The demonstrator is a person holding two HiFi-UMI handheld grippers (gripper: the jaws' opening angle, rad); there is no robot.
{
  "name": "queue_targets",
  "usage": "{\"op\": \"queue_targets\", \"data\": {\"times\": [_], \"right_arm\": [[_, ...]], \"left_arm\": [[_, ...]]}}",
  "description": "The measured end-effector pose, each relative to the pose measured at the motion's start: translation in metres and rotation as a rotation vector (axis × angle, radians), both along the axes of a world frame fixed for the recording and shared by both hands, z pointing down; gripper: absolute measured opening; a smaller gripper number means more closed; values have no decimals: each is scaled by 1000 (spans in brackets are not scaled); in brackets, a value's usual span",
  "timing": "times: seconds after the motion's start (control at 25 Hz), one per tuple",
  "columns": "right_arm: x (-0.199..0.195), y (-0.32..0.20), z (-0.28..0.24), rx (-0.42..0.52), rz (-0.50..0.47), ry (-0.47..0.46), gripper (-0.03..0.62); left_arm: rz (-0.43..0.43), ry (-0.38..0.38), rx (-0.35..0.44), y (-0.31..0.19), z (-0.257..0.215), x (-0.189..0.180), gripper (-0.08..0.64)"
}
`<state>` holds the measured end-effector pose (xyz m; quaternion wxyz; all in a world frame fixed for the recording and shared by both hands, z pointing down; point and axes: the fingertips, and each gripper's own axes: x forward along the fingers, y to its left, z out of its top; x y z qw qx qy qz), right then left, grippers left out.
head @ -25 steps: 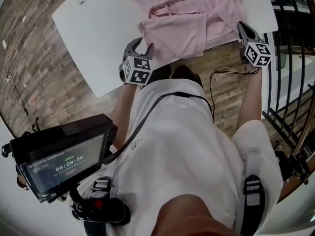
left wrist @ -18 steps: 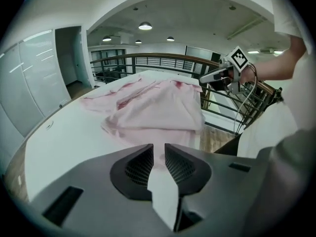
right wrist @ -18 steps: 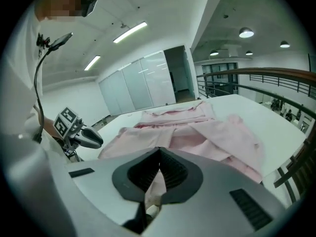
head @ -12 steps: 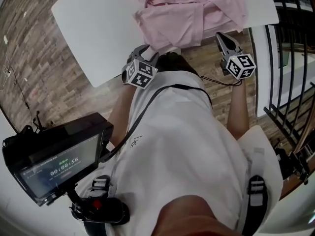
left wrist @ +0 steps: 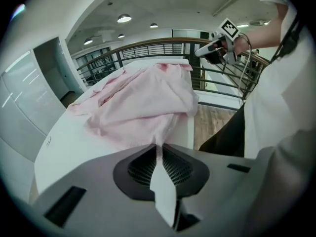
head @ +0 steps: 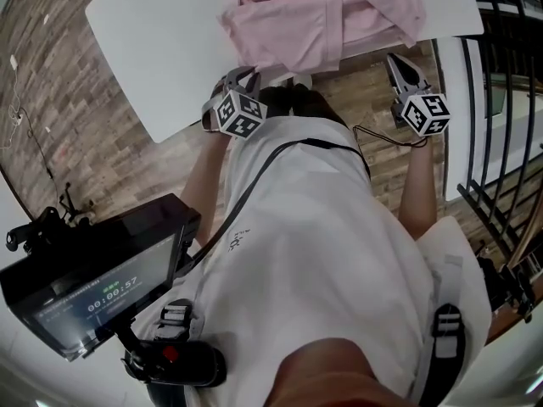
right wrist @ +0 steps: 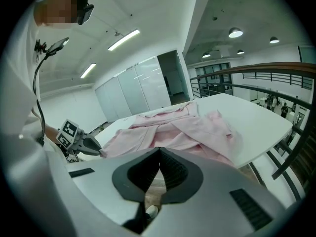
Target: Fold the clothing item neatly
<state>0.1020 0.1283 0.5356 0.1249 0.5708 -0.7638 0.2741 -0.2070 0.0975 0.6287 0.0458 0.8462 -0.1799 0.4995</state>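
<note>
— So, where's the shirt point(head: 322, 15)?
— Rumpled on the smooth white counter point(head: 161, 49). It's soft pink cloth in loose folds, its length running from the near edge away from the person.
— And the tools?
— Left tool point(head: 248, 76) has just been closing and now pinches the shirt's near hem. Right tool point(head: 397, 61) is shut tight on nothing, off the counter's edge above the wood-plank floor point(head: 76, 142).
</note>
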Motion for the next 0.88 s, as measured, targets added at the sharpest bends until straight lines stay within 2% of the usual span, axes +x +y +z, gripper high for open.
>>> {"op": "queue_targets", "data": {"times": [0.12, 0.28, 0.44, 0.56, 0.68, 0.88], "right_arm": [[-6, 2, -9, 30, 13, 5, 5], [-4, 9, -10, 24, 69, -7, 5], [-6, 13, -12, 13, 150, -7, 5], [-18, 12, -13, 13, 212, -6, 5], [-31, 3, -3, 0, 246, -13, 5], [-49, 23, -4, -31, 276, -4, 5]], "left_arm": [[30, 55, -8, 0, -30, -5, 31], [6, 185, -72, -16, -80, 7, 28], [-17, 314, -126, -54, -128, 22, 28], [-41, 388, -132, -96, -147, 28, 28], [-48, 392, -107, -151, -144, 39, 28], [-64, 338, -2, -226, -130, 44, 28]]}}
